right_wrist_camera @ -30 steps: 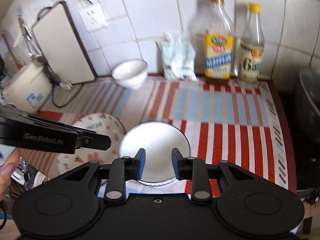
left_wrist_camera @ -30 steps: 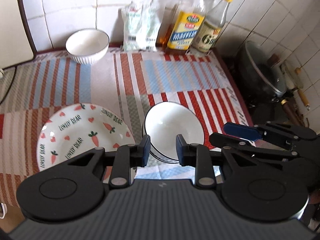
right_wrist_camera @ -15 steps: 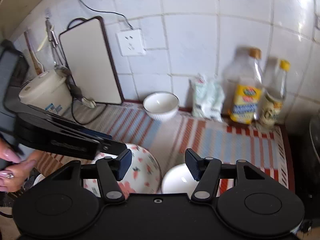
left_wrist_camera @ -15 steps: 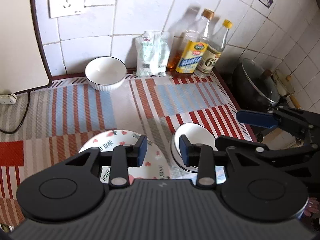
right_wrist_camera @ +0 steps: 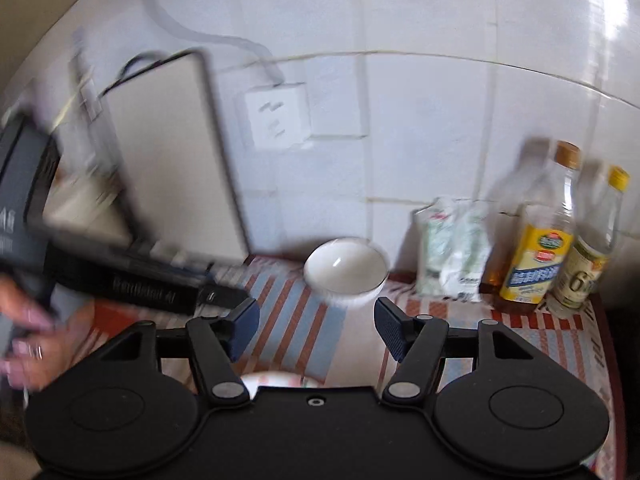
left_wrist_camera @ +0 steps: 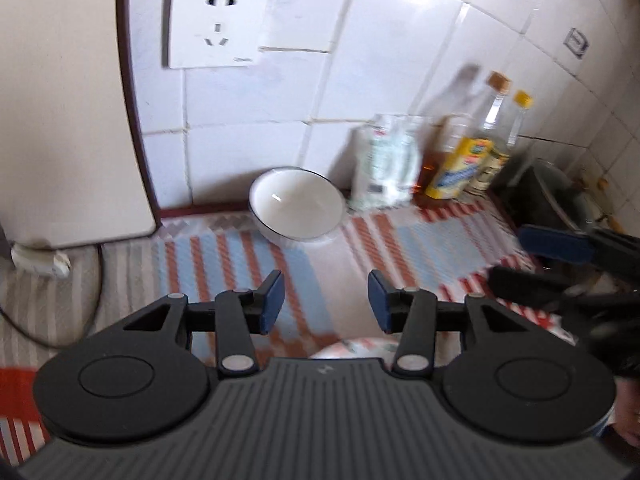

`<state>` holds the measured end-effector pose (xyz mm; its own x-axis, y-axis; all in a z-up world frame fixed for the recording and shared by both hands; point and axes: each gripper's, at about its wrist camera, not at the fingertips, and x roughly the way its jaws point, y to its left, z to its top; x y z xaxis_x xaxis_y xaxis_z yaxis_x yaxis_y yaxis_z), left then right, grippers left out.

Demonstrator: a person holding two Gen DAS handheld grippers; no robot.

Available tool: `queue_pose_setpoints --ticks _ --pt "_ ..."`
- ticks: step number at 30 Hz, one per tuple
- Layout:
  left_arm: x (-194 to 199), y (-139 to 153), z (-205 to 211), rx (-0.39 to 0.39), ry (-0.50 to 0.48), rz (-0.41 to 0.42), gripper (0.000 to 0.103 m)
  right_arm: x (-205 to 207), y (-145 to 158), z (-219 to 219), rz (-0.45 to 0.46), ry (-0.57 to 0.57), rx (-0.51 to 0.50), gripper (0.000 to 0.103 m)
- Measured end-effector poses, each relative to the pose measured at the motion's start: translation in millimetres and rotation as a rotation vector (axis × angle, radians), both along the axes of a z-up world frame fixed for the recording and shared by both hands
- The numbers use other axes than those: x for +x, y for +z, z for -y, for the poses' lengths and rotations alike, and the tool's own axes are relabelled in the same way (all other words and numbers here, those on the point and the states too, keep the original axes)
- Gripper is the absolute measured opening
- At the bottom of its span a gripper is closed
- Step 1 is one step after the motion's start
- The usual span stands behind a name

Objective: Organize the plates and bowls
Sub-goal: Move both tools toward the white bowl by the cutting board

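A white ribbed bowl (left_wrist_camera: 297, 203) with a dark rim stands at the back of the striped mat, near the wall; it also shows in the right wrist view (right_wrist_camera: 345, 271). My left gripper (left_wrist_camera: 326, 302) is open and empty, raised in front of that bowl. My right gripper (right_wrist_camera: 316, 330) is open and empty, also in front of it. Only a sliver of the carrot-print plate (left_wrist_camera: 354, 349) shows below the left fingers, and a sliver (right_wrist_camera: 272, 380) shows in the right wrist view. The second bowl is hidden.
A cutting board (left_wrist_camera: 64, 112) leans on the tiled wall at left, under a socket (left_wrist_camera: 214, 24). A white packet (left_wrist_camera: 386, 164), two bottles (right_wrist_camera: 540, 248) and a dark pot (left_wrist_camera: 548, 192) stand at the back right. A cable (left_wrist_camera: 24, 320) lies at left.
Both grippers have risen and tilted up toward the wall, and both have opened wider. The near bowl and most of the carrot plate have dropped out of view.
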<state>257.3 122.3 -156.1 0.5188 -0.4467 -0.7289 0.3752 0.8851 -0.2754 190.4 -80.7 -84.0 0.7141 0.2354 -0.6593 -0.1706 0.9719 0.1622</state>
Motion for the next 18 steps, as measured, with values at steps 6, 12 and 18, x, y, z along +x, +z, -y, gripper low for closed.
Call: queue_pose_setpoints --ticks 6,12,18 --pt "46 -42 -6 0.016 -0.035 0.004 0.043 28 -30 -9 -0.022 -0.145 0.089 0.069" --pt "81 -69 13 0.001 -0.097 0.034 0.043 63 -68 -10 -0.075 -0.222 0.096 0.069" --pt "110 -92 36 0.032 -0.137 0.025 0.040 103 -109 1 -0.199 -0.265 0.196 0.057"
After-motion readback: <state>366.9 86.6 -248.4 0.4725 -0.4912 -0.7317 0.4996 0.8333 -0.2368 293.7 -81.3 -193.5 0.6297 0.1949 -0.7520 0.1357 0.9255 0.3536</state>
